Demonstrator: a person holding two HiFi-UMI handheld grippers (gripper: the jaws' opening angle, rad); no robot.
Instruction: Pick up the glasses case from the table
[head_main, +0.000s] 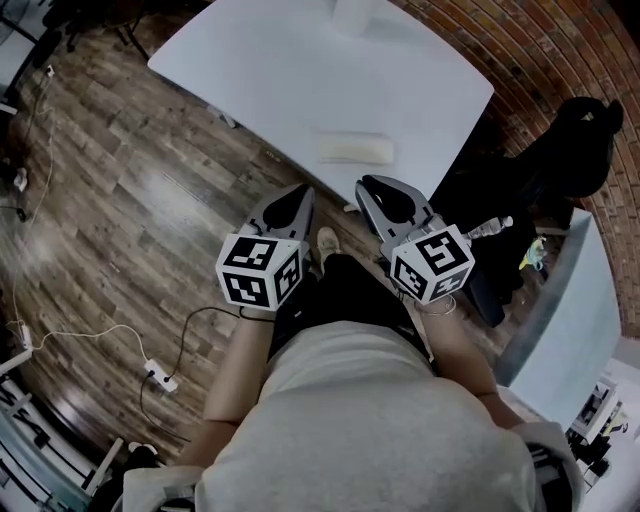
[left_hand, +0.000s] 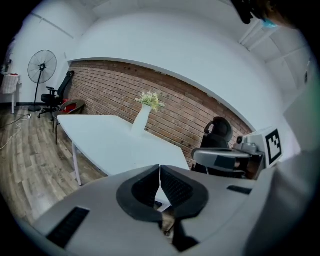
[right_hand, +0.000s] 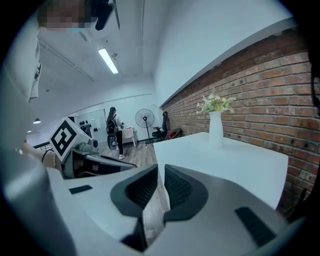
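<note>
Ahead of both grippers, in the head view, the glasses case (head_main: 355, 148) lies flat on the white table (head_main: 260, 70), close to the table's near edge. It sits a little nearer the right gripper (head_main: 372, 190) than the left gripper (head_main: 298, 196). Both hang short of the table, over the wood floor (head_main: 110, 200), and neither touches the case. The case is a pale, oblong thing. I judge it light and stiff-shelled with a smooth skin that could slide under the pads, so I would take it across its short width at mid-length.

From the left gripper view, the jaws meet at their tips with nothing between them. Beyond them the table (left_hand: 110, 140) runs off bare and flat, with a vase (left_hand: 142, 117) of flowers at its far side against a brick wall (left_hand: 115, 90). A standing fan (left_hand: 41, 67) is far off to the left and a black chair (left_hand: 218, 131) to the right. I cannot make out the case here.

From the right gripper view, the jaws stand together but for a thin slit, and they hold nothing. The table (right_hand: 220, 160) spreads ahead and to the right, carrying the vase (right_hand: 215, 127), with the brick wall (right_hand: 270, 100) behind. The smooth top offers no lip to trap the case against.
</note>
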